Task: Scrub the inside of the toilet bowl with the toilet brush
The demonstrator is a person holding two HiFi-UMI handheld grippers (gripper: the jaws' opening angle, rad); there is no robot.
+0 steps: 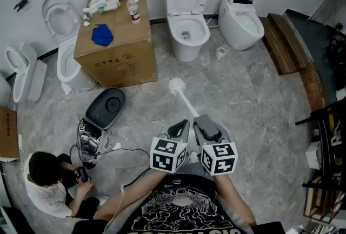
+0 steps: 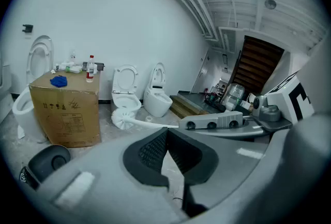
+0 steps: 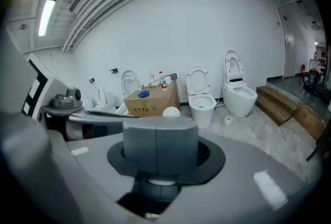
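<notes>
White toilet brush (image 1: 177, 87) is pinched by its handle in the right gripper (image 1: 204, 122), whose jaws are pressed together on it. The bristle head points ahead over the floor, well short of the open toilet (image 1: 172, 27). The left gripper (image 1: 180, 127) sits just beside the right, jaws closed on nothing. Carry the head forward and lower it inside the rim before any stroke. Hold the pinch firm, as the long handle will likely twist under scrubbing load.

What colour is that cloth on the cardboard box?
The crumpled cloth is blue; head view shows it best.
</notes>
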